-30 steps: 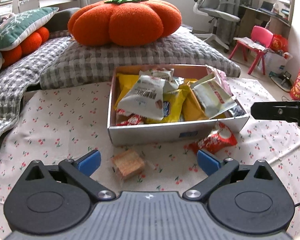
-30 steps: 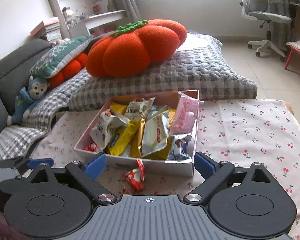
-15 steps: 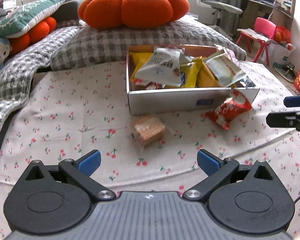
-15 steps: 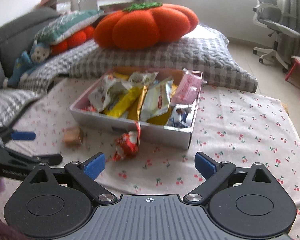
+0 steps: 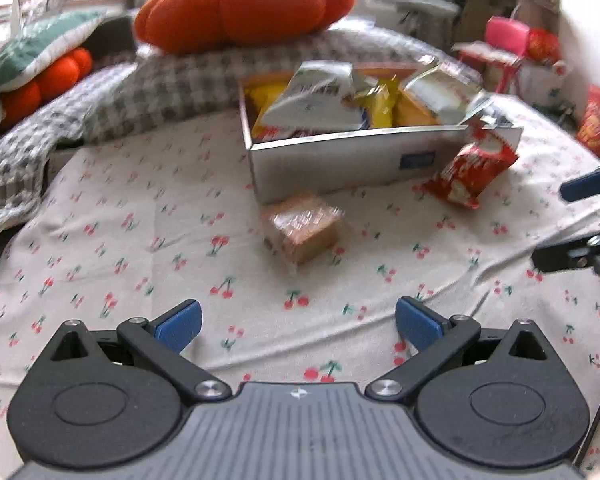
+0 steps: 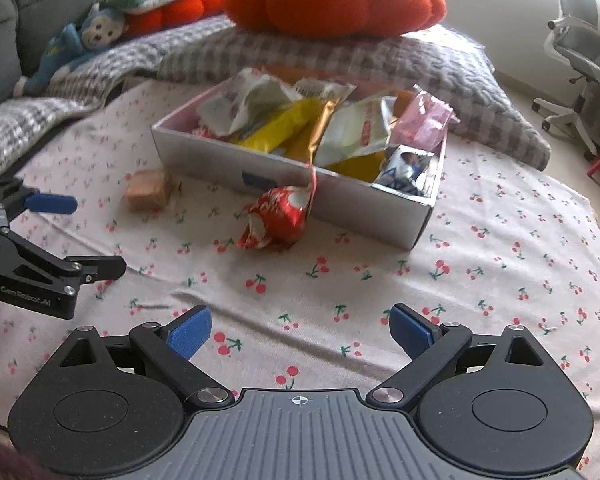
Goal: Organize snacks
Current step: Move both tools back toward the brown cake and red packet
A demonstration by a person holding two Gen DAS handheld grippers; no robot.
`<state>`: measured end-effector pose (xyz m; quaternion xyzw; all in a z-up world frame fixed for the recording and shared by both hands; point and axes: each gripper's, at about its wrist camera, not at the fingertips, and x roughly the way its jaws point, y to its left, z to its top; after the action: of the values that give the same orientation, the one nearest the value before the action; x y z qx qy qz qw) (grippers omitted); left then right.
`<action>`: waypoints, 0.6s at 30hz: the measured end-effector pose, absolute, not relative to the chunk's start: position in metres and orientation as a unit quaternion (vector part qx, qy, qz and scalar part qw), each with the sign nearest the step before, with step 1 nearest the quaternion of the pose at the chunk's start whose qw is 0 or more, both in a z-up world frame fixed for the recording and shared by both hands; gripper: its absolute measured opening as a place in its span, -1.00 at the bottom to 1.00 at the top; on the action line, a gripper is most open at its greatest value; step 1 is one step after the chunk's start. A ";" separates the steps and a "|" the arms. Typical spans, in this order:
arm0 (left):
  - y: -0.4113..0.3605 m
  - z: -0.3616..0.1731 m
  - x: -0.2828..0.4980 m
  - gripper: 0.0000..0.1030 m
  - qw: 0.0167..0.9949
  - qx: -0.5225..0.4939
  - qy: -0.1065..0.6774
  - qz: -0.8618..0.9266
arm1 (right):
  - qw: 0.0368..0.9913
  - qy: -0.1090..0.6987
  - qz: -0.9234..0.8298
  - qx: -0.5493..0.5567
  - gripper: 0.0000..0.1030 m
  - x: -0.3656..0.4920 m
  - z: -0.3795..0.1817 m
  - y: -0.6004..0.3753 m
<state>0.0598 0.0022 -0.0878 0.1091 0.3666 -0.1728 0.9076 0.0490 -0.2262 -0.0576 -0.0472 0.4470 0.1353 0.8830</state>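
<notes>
A shallow grey cardboard box sits on a cherry-print cloth, heaped with crinkled snack packets in white, yellow, gold and pink. Two snacks lie outside it: a small tan cake in clear wrap, just beside the box's near corner, and a crumpled red packet leaning against the box's front wall. The left hand-held gripper hangs with its blue pads spread wide and empty, the wrapped cake ahead of it and well apart. The right hand-held gripper is likewise spread and empty, the red packet ahead and slightly to its left, well short of its pads.
</notes>
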 end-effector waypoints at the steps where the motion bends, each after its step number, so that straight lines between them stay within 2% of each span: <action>1: 0.003 -0.089 0.061 1.00 0.908 0.109 0.363 -0.178 | 0.882 0.448 0.137 -0.047 0.89 0.050 -0.060 -0.226; 9: 0.008 -0.092 0.070 1.00 0.909 0.091 0.348 -0.212 | 0.878 0.457 0.139 -0.021 0.92 0.059 -0.073 -0.227; 12: 0.007 -0.093 0.076 1.00 0.908 0.091 0.345 -0.220 | 0.883 0.446 0.140 -0.024 1.00 0.062 -0.076 -0.224; 18: 0.005 -0.094 0.089 1.00 0.907 0.092 0.340 -0.231 | 0.896 0.420 0.144 -0.024 1.00 0.067 -0.081 -0.221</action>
<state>0.0895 0.0055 -0.0941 0.0921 0.3396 -0.2314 0.9070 0.0673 -0.2214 -0.0813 -0.0241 0.4202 0.1436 0.8957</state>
